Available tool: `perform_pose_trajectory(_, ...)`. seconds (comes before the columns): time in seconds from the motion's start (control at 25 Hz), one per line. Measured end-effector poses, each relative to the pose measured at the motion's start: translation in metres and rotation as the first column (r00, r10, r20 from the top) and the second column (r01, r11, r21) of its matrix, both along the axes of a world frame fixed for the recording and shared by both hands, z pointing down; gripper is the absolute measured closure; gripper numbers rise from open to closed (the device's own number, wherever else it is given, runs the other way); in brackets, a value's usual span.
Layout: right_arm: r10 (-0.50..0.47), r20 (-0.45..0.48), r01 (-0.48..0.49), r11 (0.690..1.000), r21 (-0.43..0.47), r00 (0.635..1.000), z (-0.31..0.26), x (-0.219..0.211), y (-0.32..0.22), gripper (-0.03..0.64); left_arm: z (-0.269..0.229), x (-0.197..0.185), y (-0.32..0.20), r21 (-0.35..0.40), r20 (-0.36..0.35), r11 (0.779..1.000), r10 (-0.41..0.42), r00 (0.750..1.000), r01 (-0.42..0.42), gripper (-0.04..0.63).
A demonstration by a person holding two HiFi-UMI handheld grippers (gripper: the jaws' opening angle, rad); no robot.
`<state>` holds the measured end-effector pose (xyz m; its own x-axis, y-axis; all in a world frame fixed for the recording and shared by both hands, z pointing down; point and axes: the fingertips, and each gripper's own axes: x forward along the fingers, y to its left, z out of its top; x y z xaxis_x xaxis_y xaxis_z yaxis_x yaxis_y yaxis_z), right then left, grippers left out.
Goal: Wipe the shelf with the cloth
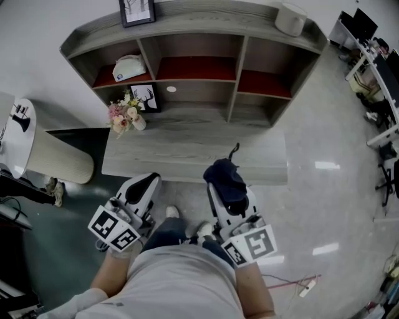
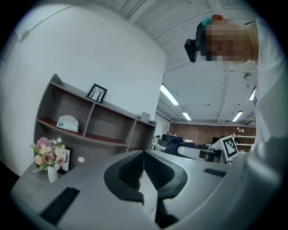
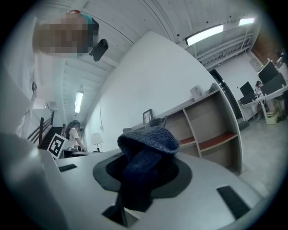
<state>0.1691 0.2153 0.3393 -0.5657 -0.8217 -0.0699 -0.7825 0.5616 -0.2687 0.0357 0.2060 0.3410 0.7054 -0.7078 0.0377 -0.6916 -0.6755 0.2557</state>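
As right hand-held gripper [image 1: 227, 189] points level | jaws clamp cloth [image 3: 148, 141]

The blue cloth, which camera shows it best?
Right gripper view: the cloth fills the middle, clamped between the jaws, its knit visible. Head view shows a dark bundle from above; left gripper view, only a small far lump.

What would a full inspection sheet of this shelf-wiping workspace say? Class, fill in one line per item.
Surface: grey wooden shelf, lower ledge mostly bare.
Job's things: dark blue cloth, held in the right gripper.
Clutter: flower vase, small framed picture, white domed object, top frame, white pot.
Grippers: left gripper shut, empty; right gripper shut on the cloth.
Cables: red cable and white power strip on floor.
Surroundings: ribbed beige cylinder left, office desks right.
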Motion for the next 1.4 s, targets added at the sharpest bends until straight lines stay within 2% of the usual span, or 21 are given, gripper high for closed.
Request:
perform_pose_trajectory(0.36,0.041,0.000,-0.041,0.998,-0.041,0.999,0.014,-0.003,-0.050,0.502,0.013,-0.025,-0.056,-0.017,-0.033,1.000,-0.021,0.999,0.020,0.578)
perform_pose_trajectory(0.64,0.111,-0.014,-0.111,0.992,-0.054,0.994,0.010,-0.024,-0.111,0.501,0.014,-0.053,-0.124,-0.036,-0.069,0.999,0.027,0.997,-0.029,0.578)
perform_pose_trajectory(1.04,0.179,-0.049,-0.181,0.983,-0.042,0.983,-0.001,-0.076,-0.205,0.500,0.006,-0.101,-0.218,-0.023,-0.068,0.994,0.101,0.993,-0.103,0.578)
perform_pose_trajectory(1.4,0.172,-0.146,-0.177,0.984,-0.019,0.974,-0.009,-0.107,-0.269,0.500,0.000,-0.129,-0.261,-0.028,-0.096,0.993,0.115,0.989,-0.118,0.578)
